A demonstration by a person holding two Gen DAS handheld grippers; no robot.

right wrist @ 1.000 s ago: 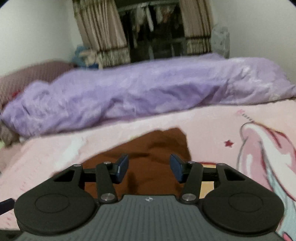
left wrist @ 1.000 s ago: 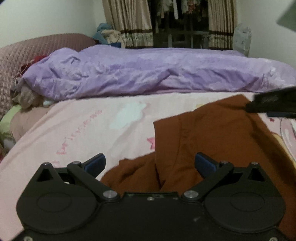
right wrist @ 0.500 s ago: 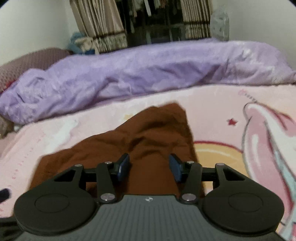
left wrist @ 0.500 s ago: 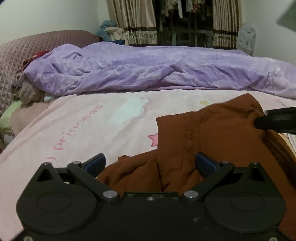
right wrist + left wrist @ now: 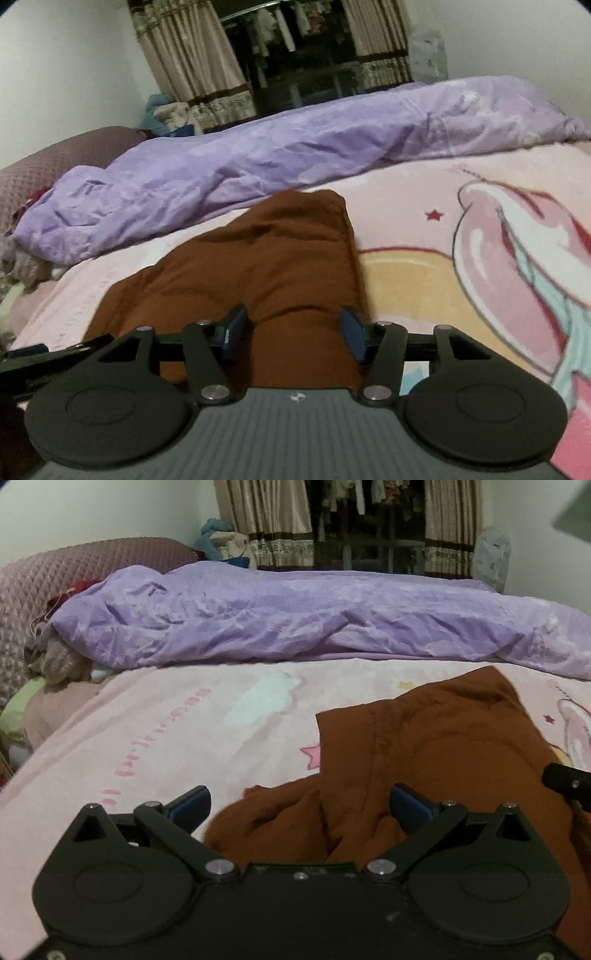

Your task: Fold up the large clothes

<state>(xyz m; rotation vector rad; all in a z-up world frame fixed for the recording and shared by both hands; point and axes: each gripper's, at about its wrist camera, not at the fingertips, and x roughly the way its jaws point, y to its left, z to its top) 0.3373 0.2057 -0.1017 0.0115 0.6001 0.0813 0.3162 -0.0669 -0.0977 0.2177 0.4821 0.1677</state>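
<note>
Jaws of both grippers apart over brown garment (image 5: 424,746)

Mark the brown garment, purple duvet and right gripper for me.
brown garment (image 5: 280,258), right wrist view, mid fabric.
purple duvet (image 5: 295,620), left wrist view, crumpled middle.
right gripper (image 5: 291,332), right wrist view, midway between its fingertips, over the cloth; jaws opening.

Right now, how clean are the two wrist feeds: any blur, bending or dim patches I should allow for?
Left wrist view: dim indoor light, soft focus, fisheye bowing the purple duvet; the brown garment reads clearly. Right wrist view: tilted horizon, motion smear on the pink blanket at the right edge, dark corners; garment folds near the right tool are shadowed.
</note>
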